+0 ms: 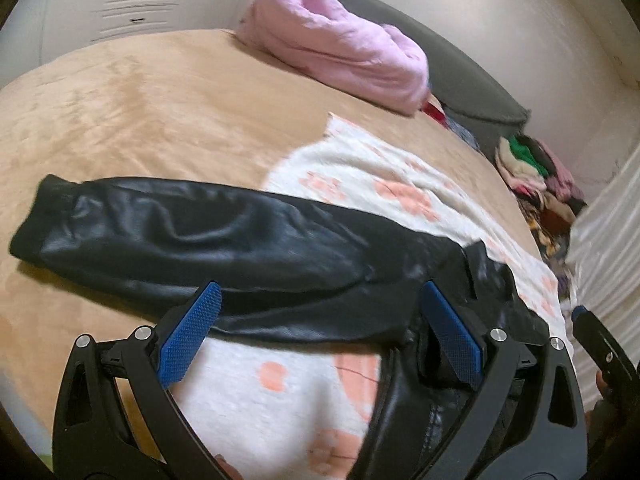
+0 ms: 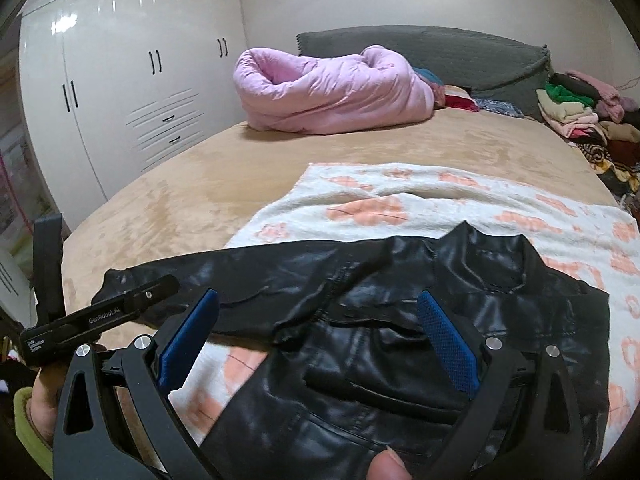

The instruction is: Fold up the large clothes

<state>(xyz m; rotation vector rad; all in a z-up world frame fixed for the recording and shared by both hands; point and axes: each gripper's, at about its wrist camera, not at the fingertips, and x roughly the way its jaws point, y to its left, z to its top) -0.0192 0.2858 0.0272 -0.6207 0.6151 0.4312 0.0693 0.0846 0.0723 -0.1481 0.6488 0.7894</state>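
Left gripper (image 1: 320,336) first: we see its blue-padded fingers (image 1: 188,336) spread wide, gripping nothing. Ahead of it, the black leather jacket (image 1: 224,240) lies on a white blanket with peach flowers (image 1: 360,176), which covers part of the tan bedspread (image 1: 132,100). One sleeve (image 1: 120,224) runs out to the left of this gripper, past the blanket's edge and onto the bedspread. The right-hand finger sits over the jacket; whether it touches the leather, we cannot tell. Beyond the gripper, a rolled pink quilt (image 1: 332,44) rests near a grey headboard (image 1: 472,80), and to the far right a clothes pile (image 1: 532,172) is stacked.

Right gripper (image 2: 320,340) next: we see its fingers (image 2: 448,344) equally wide apart, also gripping nothing. To its left, a hand (image 2: 40,404) in a green cuff holds the other unit. The jacket's body and collar (image 2: 488,256) lie directly under and ahead of this gripper. Behind and to the left stands a white wardrobe (image 2: 132,80).
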